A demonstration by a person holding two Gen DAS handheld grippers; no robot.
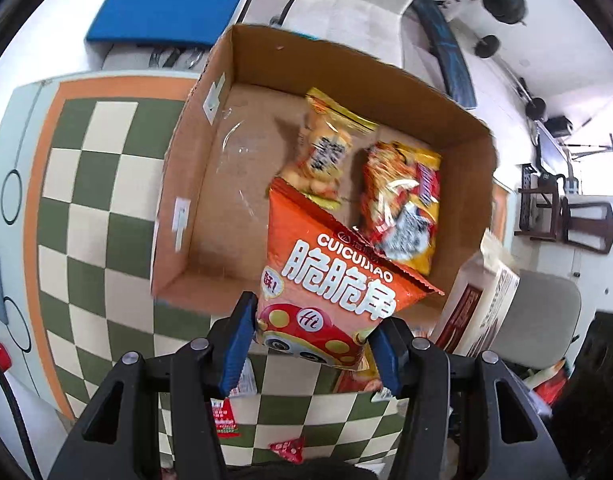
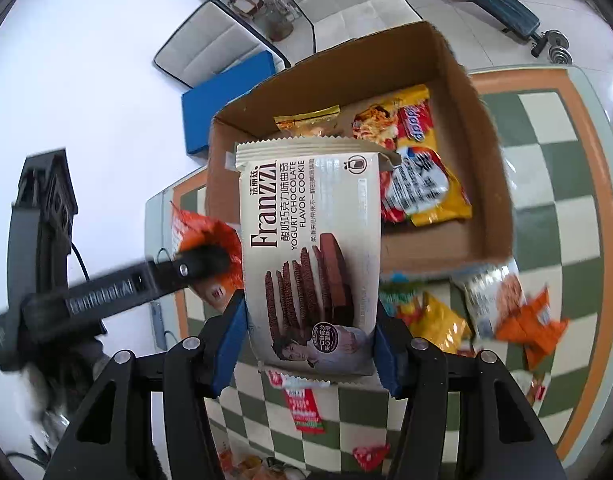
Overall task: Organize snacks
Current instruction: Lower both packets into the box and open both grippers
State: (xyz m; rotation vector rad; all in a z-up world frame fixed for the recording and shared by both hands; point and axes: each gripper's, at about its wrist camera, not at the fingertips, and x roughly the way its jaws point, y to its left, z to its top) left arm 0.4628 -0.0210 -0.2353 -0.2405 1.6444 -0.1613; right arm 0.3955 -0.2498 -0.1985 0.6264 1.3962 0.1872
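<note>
My left gripper (image 1: 312, 344) is shut on an orange snack bag (image 1: 326, 276) and holds it above the near edge of an open cardboard box (image 1: 178, 168). Two yellow-orange snack bags (image 1: 402, 204) lie inside the box. My right gripper (image 2: 310, 336) is shut on a white Franzzi cookie pack (image 2: 310, 248), held upright over the near side of the same box (image 2: 486, 160). The left gripper with its orange bag (image 2: 210, 240) shows at the left of the right wrist view. The cookie pack also shows in the left wrist view (image 1: 478, 304).
The box stands on a green and cream checkered mat (image 1: 90, 184). Several loose snack packets (image 2: 506, 312) lie on the mat near the box, and small red packets (image 2: 304, 408) lie under the grippers. A blue pad (image 1: 166, 4) and chairs stand beyond the table.
</note>
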